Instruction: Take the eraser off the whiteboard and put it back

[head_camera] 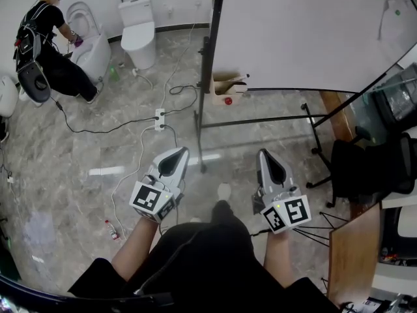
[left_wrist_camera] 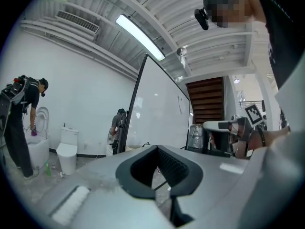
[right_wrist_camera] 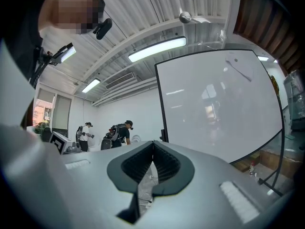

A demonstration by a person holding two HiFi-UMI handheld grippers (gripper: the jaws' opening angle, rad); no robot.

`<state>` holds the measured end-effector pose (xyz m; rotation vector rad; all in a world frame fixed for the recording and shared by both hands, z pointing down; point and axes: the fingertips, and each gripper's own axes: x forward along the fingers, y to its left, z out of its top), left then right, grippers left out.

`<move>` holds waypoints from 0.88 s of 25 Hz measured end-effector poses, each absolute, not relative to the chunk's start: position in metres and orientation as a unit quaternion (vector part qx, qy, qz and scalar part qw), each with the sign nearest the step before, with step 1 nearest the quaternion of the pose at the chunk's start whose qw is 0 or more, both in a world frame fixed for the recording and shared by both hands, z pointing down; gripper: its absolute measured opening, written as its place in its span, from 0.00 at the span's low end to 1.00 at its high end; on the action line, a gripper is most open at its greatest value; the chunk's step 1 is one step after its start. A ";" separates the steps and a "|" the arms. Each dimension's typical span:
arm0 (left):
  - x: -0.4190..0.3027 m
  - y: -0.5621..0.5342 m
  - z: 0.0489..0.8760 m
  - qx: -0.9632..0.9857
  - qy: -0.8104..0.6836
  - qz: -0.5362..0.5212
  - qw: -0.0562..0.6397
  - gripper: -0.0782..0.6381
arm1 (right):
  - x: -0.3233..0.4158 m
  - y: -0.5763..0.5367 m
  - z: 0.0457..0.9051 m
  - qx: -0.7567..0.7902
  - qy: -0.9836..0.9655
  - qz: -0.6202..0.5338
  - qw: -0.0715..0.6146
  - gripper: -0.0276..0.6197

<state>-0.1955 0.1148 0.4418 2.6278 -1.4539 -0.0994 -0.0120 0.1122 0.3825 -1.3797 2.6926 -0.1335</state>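
While both forearms reach forward and level, the left gripper (head_camera: 174, 154) and right gripper (head_camera: 265, 155) show jaws together, empty; what seems the eraser (right_wrist_camera: 234, 61) sits high on the whiteboard (right_wrist_camera: 214, 109), well apart.

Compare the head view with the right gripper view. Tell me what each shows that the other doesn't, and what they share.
Head view only: the marble floor with a power strip on it, and a black chair at the right.
Right gripper view only: the long ceiling light, and a close look along the right gripper, whose jaws are together with nothing between them.
Both: the whiteboard and the right gripper itself.
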 end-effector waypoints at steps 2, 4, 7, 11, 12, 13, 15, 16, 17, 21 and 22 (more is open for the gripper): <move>-0.192 0.102 0.443 0.871 -0.486 -0.030 0.066 0.12 | -0.006 0.099 0.384 -0.453 0.888 -0.046 0.059 0.06; -0.187 0.089 0.443 0.870 -0.488 -0.027 0.065 0.12 | -0.001 0.085 0.387 -0.451 0.889 -0.049 0.059 0.06; -0.178 0.069 0.439 0.869 -0.489 -0.024 0.065 0.12 | 0.004 0.063 0.385 -0.446 0.892 -0.051 0.057 0.06; -0.152 0.032 0.425 0.866 -0.496 -0.018 0.062 0.12 | 0.023 0.022 0.379 -0.432 0.898 -0.055 0.051 0.06; -0.145 0.022 0.422 0.865 -0.498 -0.017 0.061 0.12 | 0.029 0.012 0.376 -0.429 0.900 -0.057 0.050 0.06; -0.139 0.014 0.420 0.864 -0.500 -0.015 0.061 0.12 | 0.033 0.003 0.375 -0.425 0.902 -0.059 0.049 0.06; -0.130 -0.001 0.418 0.863 -0.502 -0.011 0.061 0.12 | 0.040 -0.013 0.373 -0.419 0.905 -0.059 0.047 0.06; -0.126 -0.009 0.418 0.862 -0.503 -0.007 0.060 0.12 | 0.043 -0.021 0.373 -0.417 0.906 -0.059 0.046 0.06; -0.122 -0.017 0.419 0.862 -0.503 -0.002 0.059 0.12 | 0.046 -0.028 0.373 -0.416 0.907 -0.058 0.044 0.06; -0.102 -0.049 0.432 0.866 -0.495 0.039 0.053 0.12 | 0.061 -0.060 0.378 -0.407 0.912 -0.051 0.028 0.06; -0.097 -0.056 0.434 0.866 -0.496 0.042 0.050 0.12 | 0.064 -0.068 0.380 -0.404 0.913 -0.051 0.026 0.06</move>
